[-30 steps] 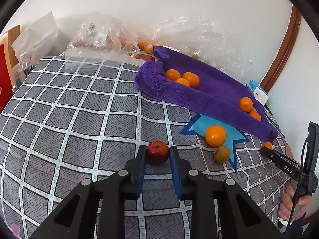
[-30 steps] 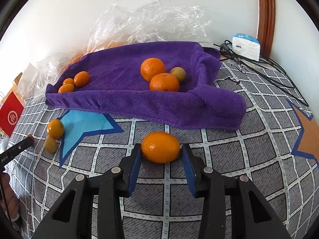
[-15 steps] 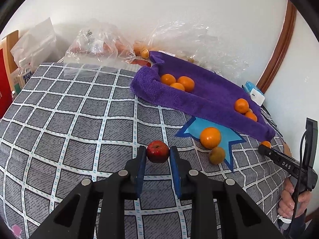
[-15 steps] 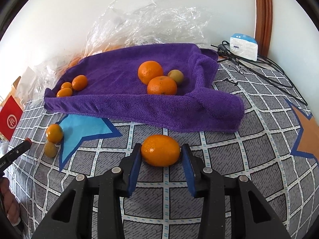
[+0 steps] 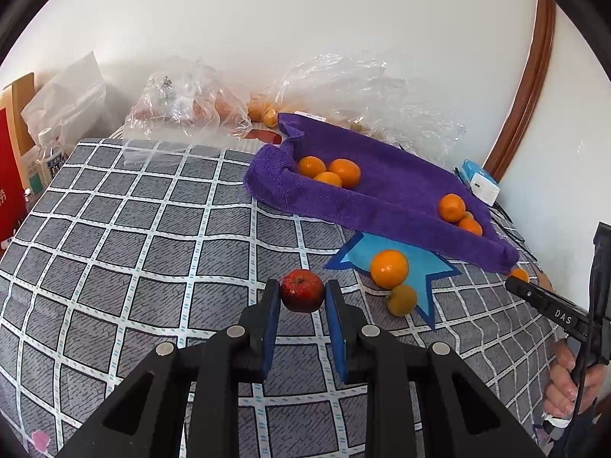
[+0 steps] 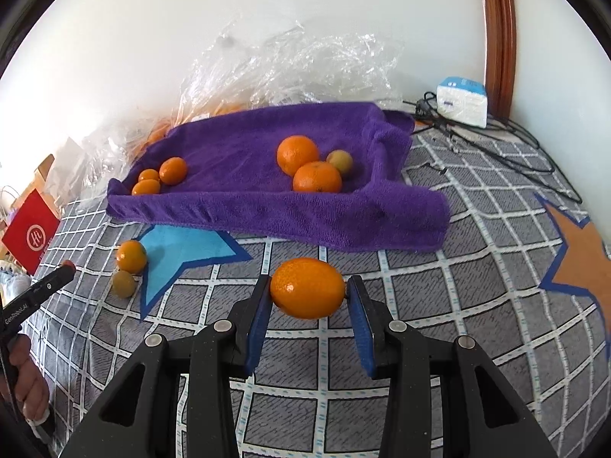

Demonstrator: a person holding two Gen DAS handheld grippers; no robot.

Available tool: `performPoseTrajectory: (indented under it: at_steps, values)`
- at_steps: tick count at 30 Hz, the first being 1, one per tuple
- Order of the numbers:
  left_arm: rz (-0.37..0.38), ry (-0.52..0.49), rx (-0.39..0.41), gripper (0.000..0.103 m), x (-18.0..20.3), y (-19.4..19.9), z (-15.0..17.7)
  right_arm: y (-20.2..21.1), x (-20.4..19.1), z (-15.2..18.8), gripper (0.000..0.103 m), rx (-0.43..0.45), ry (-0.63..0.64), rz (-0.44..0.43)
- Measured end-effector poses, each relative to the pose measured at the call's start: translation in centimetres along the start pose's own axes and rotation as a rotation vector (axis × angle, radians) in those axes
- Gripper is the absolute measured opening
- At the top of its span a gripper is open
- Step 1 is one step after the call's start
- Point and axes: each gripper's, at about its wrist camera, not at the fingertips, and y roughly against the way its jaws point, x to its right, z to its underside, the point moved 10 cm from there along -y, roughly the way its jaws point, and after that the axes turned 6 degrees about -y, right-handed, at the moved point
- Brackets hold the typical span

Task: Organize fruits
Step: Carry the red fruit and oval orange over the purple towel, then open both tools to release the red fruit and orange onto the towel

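Observation:
My left gripper [image 5: 301,297] is shut on a small red apple [image 5: 302,290] and holds it above the checked cloth. My right gripper [image 6: 308,297] is shut on an orange [image 6: 307,287], held in front of the purple towel [image 6: 236,168]. The towel [image 5: 397,187] holds three small oranges [image 6: 160,177] at its left end and two oranges with a yellow-green fruit [image 6: 313,164] at its right. One orange [image 5: 388,268] and a yellow-green fruit [image 5: 401,299] lie loose on the blue star patch [image 5: 424,263].
Clear plastic bags [image 5: 187,103] with more fruit lie along the wall behind the towel. A white box [image 6: 462,101] and black cables [image 6: 496,141] are at the back right. A red box [image 6: 32,234] and a bottle [image 5: 46,160] stand at the left edge.
Both grippers have lifted and drawn back a little with their fruit held; the towel and loose fruit look farther and lower in both views.

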Motion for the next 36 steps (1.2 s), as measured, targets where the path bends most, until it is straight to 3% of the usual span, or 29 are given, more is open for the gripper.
performPoseTrajectory:
  at_steps: [8,20,29,36]
  values:
    - [-0.027,0.051,-0.015,0.023,-0.9,0.9,-2.1,1.6,0.4,-4.0,0.040,0.045,-0.019,0.000]
    - [-0.096,0.017,0.028,0.023,-1.1,-0.7,-9.8,0.2,1.1,-12.3,0.040,0.073,-0.036,0.039]
    - [-0.077,0.024,0.007,0.023,-0.4,-5.0,-13.9,-4.8,0.7,-15.8,0.040,0.025,-0.082,0.014]
    - [-0.045,0.016,-0.038,0.023,0.9,-9.3,-14.5,-10.5,0.5,-14.7,0.040,-0.079,-0.069,0.027]
